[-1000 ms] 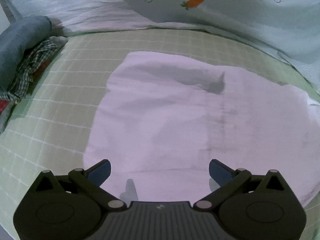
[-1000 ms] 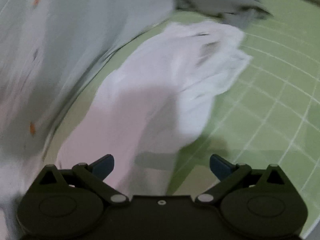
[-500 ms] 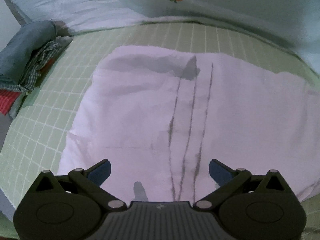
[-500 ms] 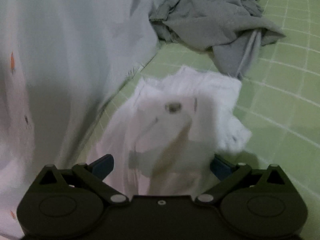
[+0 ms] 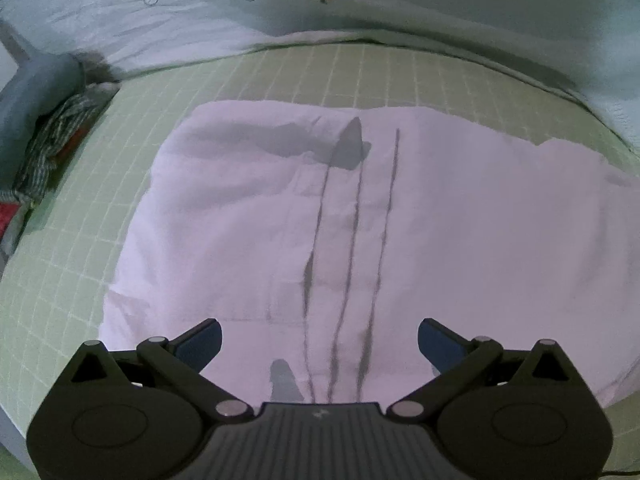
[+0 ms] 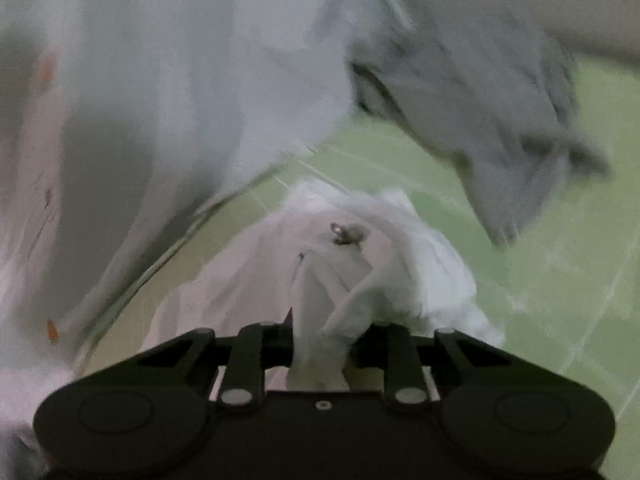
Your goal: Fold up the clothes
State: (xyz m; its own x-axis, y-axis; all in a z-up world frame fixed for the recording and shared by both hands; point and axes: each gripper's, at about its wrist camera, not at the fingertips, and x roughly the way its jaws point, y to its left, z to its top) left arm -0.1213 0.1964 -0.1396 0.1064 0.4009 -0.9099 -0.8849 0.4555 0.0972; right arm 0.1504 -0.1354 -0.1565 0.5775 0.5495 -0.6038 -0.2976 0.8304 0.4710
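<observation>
Within the last second the right gripper (image 6: 320, 344) had gone from spread wide above the white garment (image 5: 400, 248) to pressed together on a bunched fold of it, near what looks like a metal button (image 6: 346, 234). That suggests the grasp was made and the next fold could begin by lifting that end. The left gripper (image 5: 319, 338) stayed spread and empty, hovering over the near edge of the cloth, while its view widened to show more of the cloth. The garment lay flat in the middle of the green checked bed sheet (image 5: 72, 280), its long axis running left to right across the left view, three thin dark lines crossing it from near to far. A grey garment (image 6: 500, 120) sat crumpled beyond the pinched end, and a stack of clothes (image 5: 44, 128) rested at the sheet's left edge.
</observation>
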